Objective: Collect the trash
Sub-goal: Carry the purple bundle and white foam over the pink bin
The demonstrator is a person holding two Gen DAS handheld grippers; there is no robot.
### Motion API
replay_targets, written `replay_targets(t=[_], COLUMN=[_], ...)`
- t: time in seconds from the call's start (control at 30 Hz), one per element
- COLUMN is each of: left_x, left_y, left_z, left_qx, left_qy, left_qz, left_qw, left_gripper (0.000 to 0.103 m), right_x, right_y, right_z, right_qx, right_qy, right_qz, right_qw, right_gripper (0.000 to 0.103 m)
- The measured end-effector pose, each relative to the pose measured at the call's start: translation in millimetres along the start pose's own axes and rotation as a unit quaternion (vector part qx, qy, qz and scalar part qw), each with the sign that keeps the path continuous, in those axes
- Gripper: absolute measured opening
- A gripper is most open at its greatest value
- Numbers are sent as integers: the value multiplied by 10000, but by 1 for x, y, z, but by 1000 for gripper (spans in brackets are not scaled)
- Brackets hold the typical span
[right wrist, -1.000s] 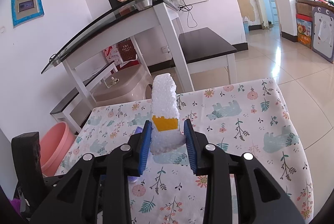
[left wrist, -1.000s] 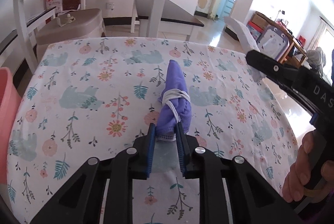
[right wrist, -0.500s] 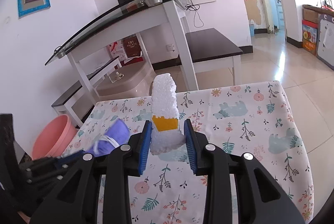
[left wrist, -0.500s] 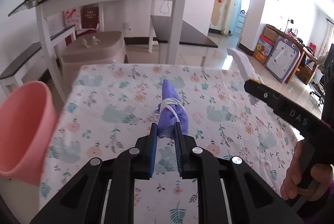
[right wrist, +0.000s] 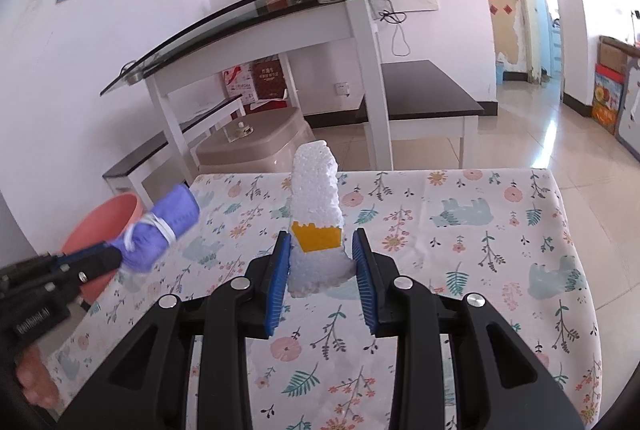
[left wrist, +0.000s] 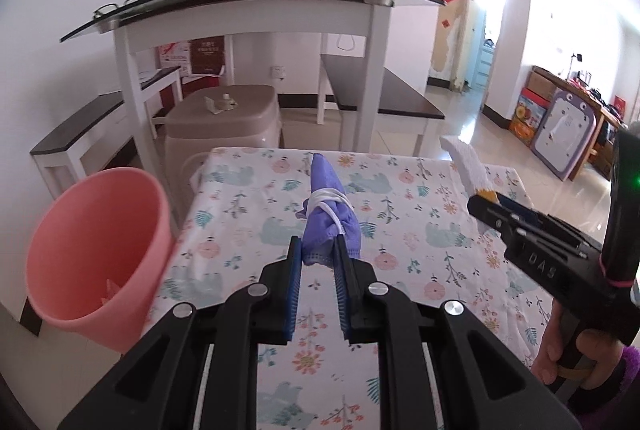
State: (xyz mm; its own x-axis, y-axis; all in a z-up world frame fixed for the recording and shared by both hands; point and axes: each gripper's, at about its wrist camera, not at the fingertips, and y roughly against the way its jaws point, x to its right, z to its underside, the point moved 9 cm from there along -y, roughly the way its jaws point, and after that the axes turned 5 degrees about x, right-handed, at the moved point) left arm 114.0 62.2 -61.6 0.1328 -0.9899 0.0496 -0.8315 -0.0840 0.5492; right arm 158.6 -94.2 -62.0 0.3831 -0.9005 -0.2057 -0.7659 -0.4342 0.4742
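Left wrist view. My left gripper (left wrist: 316, 262) is closed on the near end of a rolled purple cloth bundle tied with white elastic (left wrist: 326, 207), held in the air above the table with the floral printed cloth (left wrist: 420, 242), toward its left edge. The round pink plastic bin (left wrist: 96, 258) stands off that left edge, mouth open. Risk: the grip takes only the bundle's tail, so a quick swing could shake it loose short of the bin.

Right wrist view. My right gripper (right wrist: 322, 268) pinches a white foam chunk with a yellow label (right wrist: 316, 226), upright above the table's middle. Risk: foam crumbles under a hard squeeze, and both grippers heading for one bin could collide.
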Motion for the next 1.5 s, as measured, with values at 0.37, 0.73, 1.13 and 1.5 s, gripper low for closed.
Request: replay_targets(t=[0.37, 0.73, 1.13, 1.5], left_x=[-36, -67, -127, -188], left_y=[24, 50, 81, 104], left_z=[0, 1, 11, 30], left_qx=[138, 384, 624, 701], left_qy=[314, 543, 852, 1197], left_qz=[-312, -475, -976, -1490], left_qw=[9989, 9967, 9896, 9791], left_gripper=[15, 15, 15, 15], right_x=[-50, -118, -188, -261], right_y=[13, 24, 23, 10], right_z=[6, 22, 15, 11], right_qx=[-215, -452, -425, -513], right_qy=[400, 788, 1299, 1615], right_qz=[-317, -732, -1076, -1591], right_qw=[9985, 9932, 9848, 9726], right_gripper=[32, 32, 32, 32])
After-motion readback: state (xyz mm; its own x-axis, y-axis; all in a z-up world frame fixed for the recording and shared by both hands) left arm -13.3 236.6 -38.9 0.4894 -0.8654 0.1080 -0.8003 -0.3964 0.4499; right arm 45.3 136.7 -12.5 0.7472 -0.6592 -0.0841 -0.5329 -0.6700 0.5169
